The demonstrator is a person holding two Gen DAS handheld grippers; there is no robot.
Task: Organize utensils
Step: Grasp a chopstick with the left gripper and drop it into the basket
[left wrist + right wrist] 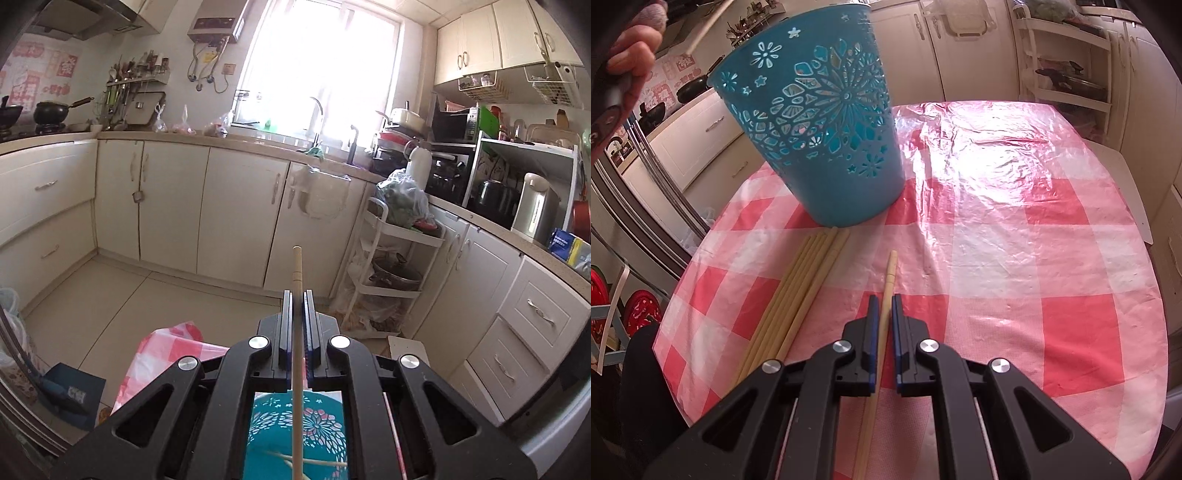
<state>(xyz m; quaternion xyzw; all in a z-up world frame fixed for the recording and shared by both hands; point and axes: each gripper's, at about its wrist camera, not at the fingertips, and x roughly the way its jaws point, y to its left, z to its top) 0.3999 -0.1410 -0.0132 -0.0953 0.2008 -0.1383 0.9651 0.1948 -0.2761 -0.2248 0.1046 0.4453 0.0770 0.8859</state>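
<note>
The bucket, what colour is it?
Blue, with cut-out flowers and stars; the bucket shows best in the right wrist view.

A home kitchen: cream cabinets (173,199) run under a worktop (258,142) with a sink tap (317,110) below the window (321,62), pans on the stove (51,112), and a kettle (533,206) beside shelves.

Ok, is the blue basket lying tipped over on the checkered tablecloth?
No, the blue basket stands upright on the checkered tablecloth, its open mouth facing up, just beyond the loose chopsticks.
</note>
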